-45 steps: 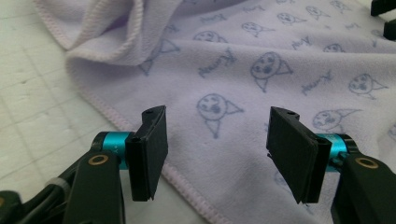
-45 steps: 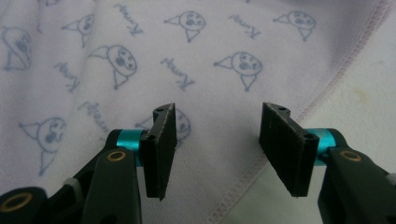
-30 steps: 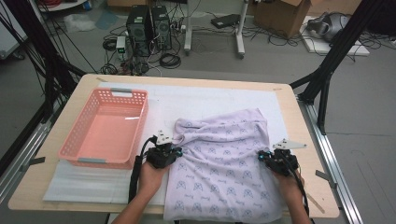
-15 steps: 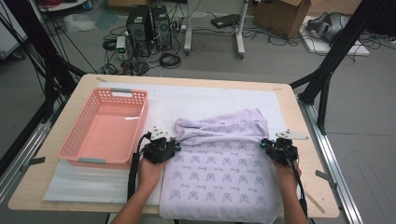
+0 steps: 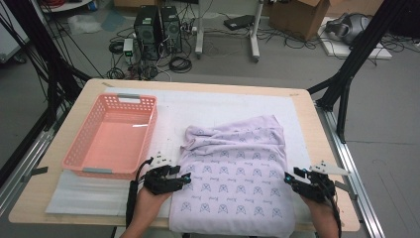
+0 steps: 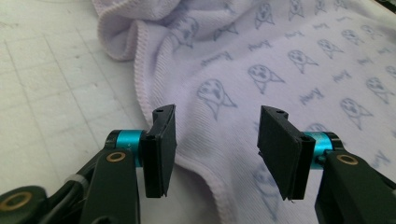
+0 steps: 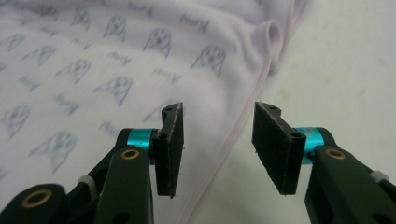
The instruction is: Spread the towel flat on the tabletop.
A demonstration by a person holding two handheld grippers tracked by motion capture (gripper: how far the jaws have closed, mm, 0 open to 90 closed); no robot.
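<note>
Lilac cloth (image 5: 233, 183) lies folded on near bench (image 5: 317, 119), right of empty pink basket (image 5: 111, 136). Left gripper (image 5: 185, 178) at cloth's left edge, right gripper (image 5: 289, 178) at its right edge; both jaws just opened, gripping nothing.

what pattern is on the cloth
Pale lilac cloth with small blue-grey dog faces; clearest in the left gripper view.

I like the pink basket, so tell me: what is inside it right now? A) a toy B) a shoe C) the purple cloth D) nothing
D: the pink basket shows only its bare floor, while the purple cloth lies on the table beside it.
</note>
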